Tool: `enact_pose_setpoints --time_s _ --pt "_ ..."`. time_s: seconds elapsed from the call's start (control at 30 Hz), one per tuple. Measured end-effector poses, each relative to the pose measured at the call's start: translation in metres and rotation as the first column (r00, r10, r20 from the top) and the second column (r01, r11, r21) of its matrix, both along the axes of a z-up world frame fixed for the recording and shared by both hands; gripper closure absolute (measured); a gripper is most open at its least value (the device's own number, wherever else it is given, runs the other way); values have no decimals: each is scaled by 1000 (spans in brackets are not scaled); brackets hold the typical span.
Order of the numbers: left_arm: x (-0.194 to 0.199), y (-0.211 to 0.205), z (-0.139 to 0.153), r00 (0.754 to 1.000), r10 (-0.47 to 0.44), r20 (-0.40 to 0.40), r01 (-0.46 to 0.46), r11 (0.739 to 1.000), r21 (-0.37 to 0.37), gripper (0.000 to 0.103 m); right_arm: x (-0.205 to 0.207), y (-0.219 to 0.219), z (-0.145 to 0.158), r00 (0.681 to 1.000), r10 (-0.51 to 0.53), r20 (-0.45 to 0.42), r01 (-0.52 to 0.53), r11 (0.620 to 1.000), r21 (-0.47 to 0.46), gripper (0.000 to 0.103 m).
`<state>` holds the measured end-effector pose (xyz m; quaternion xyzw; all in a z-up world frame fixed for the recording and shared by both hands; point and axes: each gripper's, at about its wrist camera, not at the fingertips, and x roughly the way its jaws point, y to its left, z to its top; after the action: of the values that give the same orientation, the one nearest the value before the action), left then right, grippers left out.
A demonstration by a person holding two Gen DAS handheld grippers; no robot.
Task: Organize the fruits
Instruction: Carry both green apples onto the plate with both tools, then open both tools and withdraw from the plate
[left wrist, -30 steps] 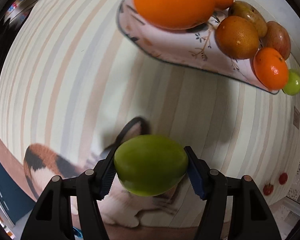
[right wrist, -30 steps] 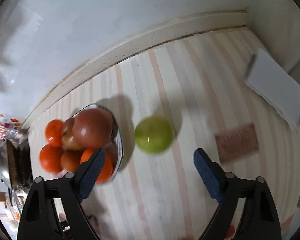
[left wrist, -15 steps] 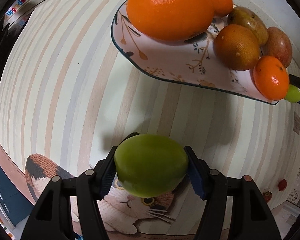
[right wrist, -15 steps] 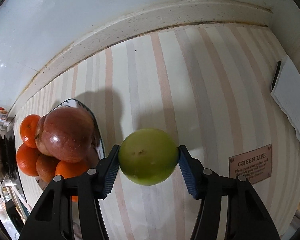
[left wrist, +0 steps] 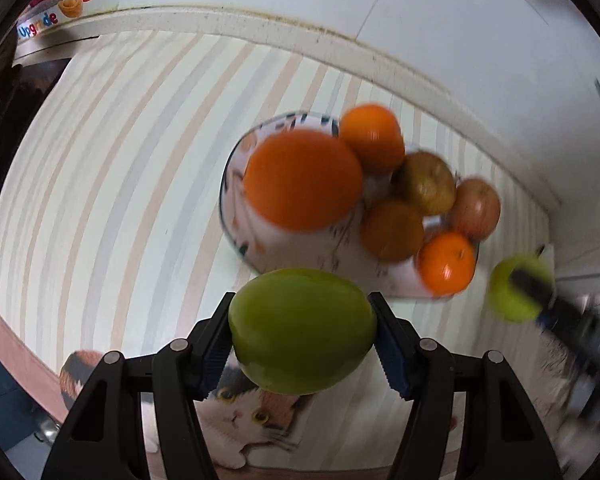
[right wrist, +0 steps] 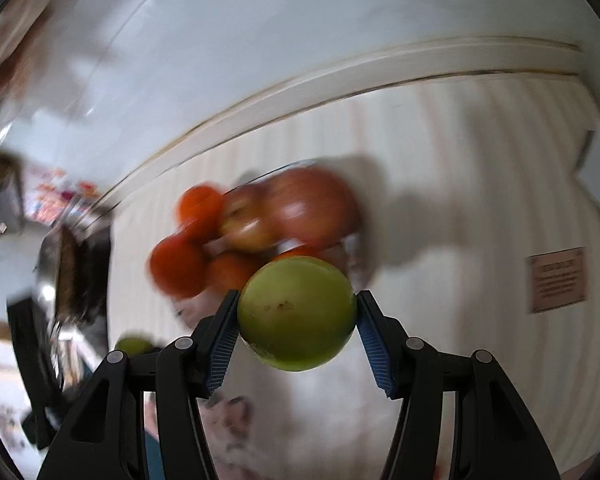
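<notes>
Plate [left wrist: 256, 240] holds oranges [left wrist: 302, 180] and apples [left wrist: 474, 208]; each hand-held gripper [left wrist: 302, 330] [right wrist: 296, 326] clamps a green fruit [left wrist: 302, 328] [right wrist: 296, 314].

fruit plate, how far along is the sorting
Done: the plate already holds oranges and apples, piled together. In hand: the left gripper is shut on a green mango, and the right gripper is shut on a green apple, both off the table. Left: probably setting these two down; no other loose fruit shows.
</notes>
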<state>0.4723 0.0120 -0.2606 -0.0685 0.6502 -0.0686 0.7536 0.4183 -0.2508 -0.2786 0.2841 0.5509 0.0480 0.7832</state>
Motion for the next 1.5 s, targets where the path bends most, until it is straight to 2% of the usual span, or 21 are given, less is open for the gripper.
enact_pose_setpoints --time_s 0.13,0.27,0.47,0.73,0.93,1.1,1.33,1.43,1.5 --pt "18 2 -14 998 42 -36 -44 998 -49 41 9 37 -7 997 73 2 -73 997 -17 43" --pt "21 1 -34 992 81 -94 -89 992 -88 41 14 54 -23 995 93 -27 -93 995 -20 43" --pt "21 -6 -43 991 94 -96 -103 991 -91 41 28 51 -20 997 72 -27 -72 997 -20 43" --pt "21 -10 -58 987 103 -124 -113 990 -83 41 67 35 -8 997 63 -40 -67 991 -117 43" --pt "20 -17 -60 990 87 -111 -91 995 -37 41 76 35 -12 994 77 -71 -87 985 -149 42" --pt "19 -23 -57 991 76 -109 -80 996 -30 41 76 39 -11 996 75 -54 -82 986 -144 31" --pt "20 -30 -47 994 49 -96 -52 998 -25 32 71 36 -4 997 70 -35 -74 987 -139 28" --pt "18 -33 -40 996 31 -87 -32 999 -15 18 65 32 4 998 60 -23 -62 989 -136 19" --pt "14 -33 -30 998 12 -60 -11 1000 6 18 59 30 11 998 56 -17 -58 989 -138 14"
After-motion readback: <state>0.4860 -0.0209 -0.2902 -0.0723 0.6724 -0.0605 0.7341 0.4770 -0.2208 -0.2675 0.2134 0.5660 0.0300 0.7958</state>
